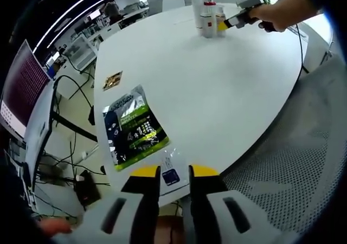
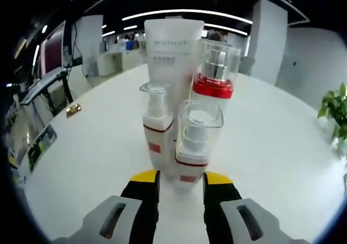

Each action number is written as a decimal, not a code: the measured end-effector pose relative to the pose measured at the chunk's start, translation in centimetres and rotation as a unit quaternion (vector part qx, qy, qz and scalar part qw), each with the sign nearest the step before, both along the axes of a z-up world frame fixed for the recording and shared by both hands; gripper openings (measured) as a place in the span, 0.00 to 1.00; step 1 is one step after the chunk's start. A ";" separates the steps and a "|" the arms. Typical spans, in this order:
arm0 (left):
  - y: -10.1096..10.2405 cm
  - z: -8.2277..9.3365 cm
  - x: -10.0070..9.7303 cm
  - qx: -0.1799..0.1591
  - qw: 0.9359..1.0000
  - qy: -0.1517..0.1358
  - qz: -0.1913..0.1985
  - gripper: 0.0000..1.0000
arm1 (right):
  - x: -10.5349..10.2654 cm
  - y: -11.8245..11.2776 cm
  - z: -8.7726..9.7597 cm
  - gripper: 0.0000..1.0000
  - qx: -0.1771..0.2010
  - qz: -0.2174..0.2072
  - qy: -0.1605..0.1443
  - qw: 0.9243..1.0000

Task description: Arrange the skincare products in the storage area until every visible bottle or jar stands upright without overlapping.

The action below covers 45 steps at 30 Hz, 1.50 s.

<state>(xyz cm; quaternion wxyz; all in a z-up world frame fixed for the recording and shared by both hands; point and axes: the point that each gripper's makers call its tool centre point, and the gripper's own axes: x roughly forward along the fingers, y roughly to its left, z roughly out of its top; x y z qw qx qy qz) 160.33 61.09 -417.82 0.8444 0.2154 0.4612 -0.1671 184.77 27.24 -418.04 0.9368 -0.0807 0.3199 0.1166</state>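
As the four skincare items already stand upright in one tight cluster on the white table (image 2: pixel 282 146), the step in hand reads as a final nudge or check of spacing rather than a rescue of anything fallen. Item: tall white tube (image 2: pixel 172 54), rearmost, cap end down. Item: clear-capped bottle with red collar (image 2: pixel 214 76), right of the tube. Item: small pump bottle (image 2: pixel 156 126), front left, red band at the shoulder. Item: second pump bottle (image 2: pixel 196 146), front right, nearest the camera. Right tongs (image 2: pixel 180 180): jaws apart, yellow tips flanking the base of the front-right bottle; whether they touch it cannot be told. Left tongs (image 1: pixel 174 172): jaws apart with a narrow gap, holding nothing, hovering at the near table edge, well apart from the cluster (image 1: pixel 207 17) seen far across the table, where a hand (image 1: pixel 274 17) brings the other tongs beside the bottles. Also on the table, near the left tongs: a green printed pouch (image 1: pixel 133 127), a small white card (image 1: pixel 171 171), a small dark-gold packet (image 1: pixel 112 81). Judgement: bottles press close in the right gripper view, so the next move calls for slow handling, closing lightly low on the front bottle and shifting it slightly clear without toppling its neighbours.
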 end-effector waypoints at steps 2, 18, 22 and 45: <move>0.3 0.1 0.2 -0.005 1.000 -0.004 0.011 0.14 | -0.1 0.1 0.1 0.29 0.003 0.000 -0.002 1.000; 0.0 -0.1 -0.1 0.003 1.000 0.004 -0.004 0.14 | 0.4 -0.4 -0.1 0.17 0.006 -0.005 0.010 1.000; 0.0 -0.2 -0.1 0.004 1.000 0.006 -0.004 0.14 | 0.9 -0.5 -0.4 0.17 0.008 -0.008 0.009 1.000; 0.0 -0.1 -0.1 0.003 1.000 0.006 -0.002 0.14 | -0.2 0.8 0.9 0.25 0.044 -0.081 0.020 0.996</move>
